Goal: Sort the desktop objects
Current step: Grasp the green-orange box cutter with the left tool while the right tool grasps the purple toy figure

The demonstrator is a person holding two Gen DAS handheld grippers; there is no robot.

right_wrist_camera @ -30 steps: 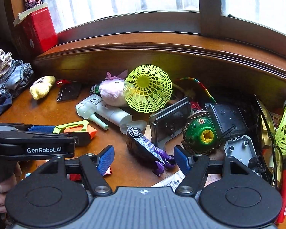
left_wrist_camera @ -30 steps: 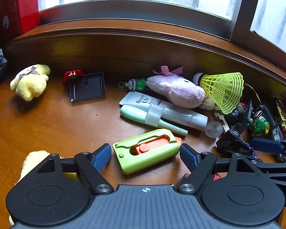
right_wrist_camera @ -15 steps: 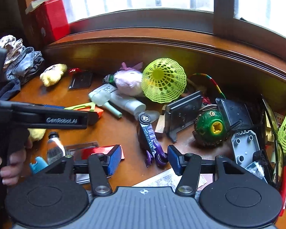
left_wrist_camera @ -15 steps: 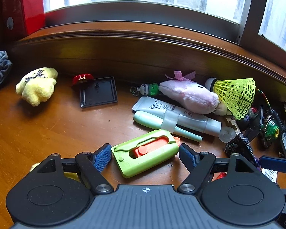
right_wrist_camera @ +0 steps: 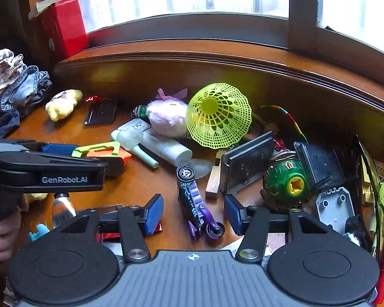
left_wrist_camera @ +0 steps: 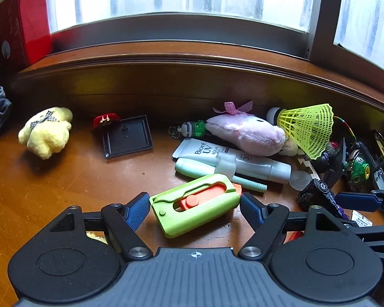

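The left gripper stands with its jaws apart on either side of the green cutter, which lies flat on the desk. The blue pads sit near the cutter's two short ends, and whether they touch cannot be told. The cutter is angled, with its orange slider up, so straddling it lengthwise puts the pads on its flat ends.

Just behind the cutter lie a mint tube and a white sunscreen tube, touching each other side by side. Behind those, against the desk's back wall, rests a pink plush, with a yellow shuttlecock at its right end. Well to the left of the cutter sit a yellow plush and a black tray, apart from the pile, which suggests sorted things may be going there.

The right gripper is open too, its jaws apart around the rear of a purple toy car on the desk. The car points toward the shuttlecock. To the car's right is a dense heap: a green ball, black plates and a grey part. The car lies clear of the heap, so it is probably the easiest piece there to grasp.

Neither gripper holds anything, so both grasps appear about to begin.
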